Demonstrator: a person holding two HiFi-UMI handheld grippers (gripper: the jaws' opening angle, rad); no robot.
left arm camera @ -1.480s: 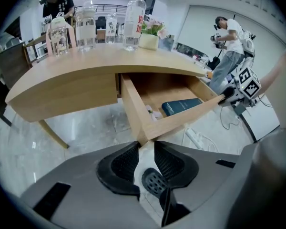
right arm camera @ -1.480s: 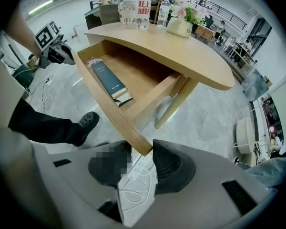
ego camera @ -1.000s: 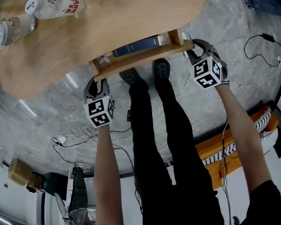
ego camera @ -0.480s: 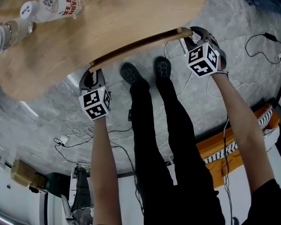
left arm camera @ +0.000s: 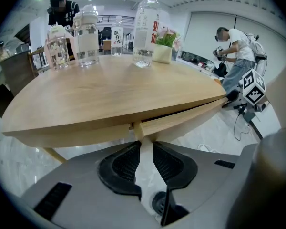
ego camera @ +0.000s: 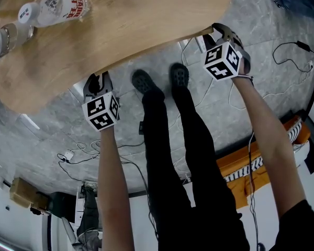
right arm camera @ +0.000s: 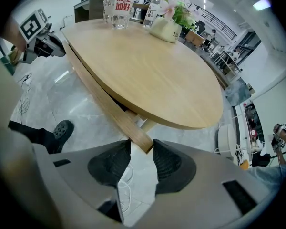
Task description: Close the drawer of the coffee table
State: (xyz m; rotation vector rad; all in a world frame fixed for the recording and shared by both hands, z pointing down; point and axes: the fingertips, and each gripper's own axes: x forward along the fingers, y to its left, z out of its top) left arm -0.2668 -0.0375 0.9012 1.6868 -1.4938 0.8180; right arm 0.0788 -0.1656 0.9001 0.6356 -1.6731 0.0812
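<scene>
The oval wooden coffee table [ego camera: 120, 20] has its drawer front [left arm camera: 181, 118] pushed almost flush under the top, with only a thin dark gap showing. My left gripper [ego camera: 97, 80] sits at the drawer front's left end, and its tips [left arm camera: 144, 144] pinch that end piece. My right gripper [ego camera: 214, 33] is at the other end. There the drawer front [right arm camera: 109, 106] ends between its jaws [right arm camera: 142, 149], which are shut on that corner. The inside of the drawer is hidden.
Two water bottles [ego camera: 57, 7] [ego camera: 5, 35] lie at the table's far left; more bottles [left arm camera: 86, 37] and a flower pot [left arm camera: 163, 49] stand farther back. The person's legs and shoes [ego camera: 146, 82] are below the table edge, with cables [ego camera: 89, 150] on the stone floor. People stand in the background.
The drawer has slid in under the tabletop, so the book inside it no longer shows. Both grippers have moved with the drawer front toward the table edge.
</scene>
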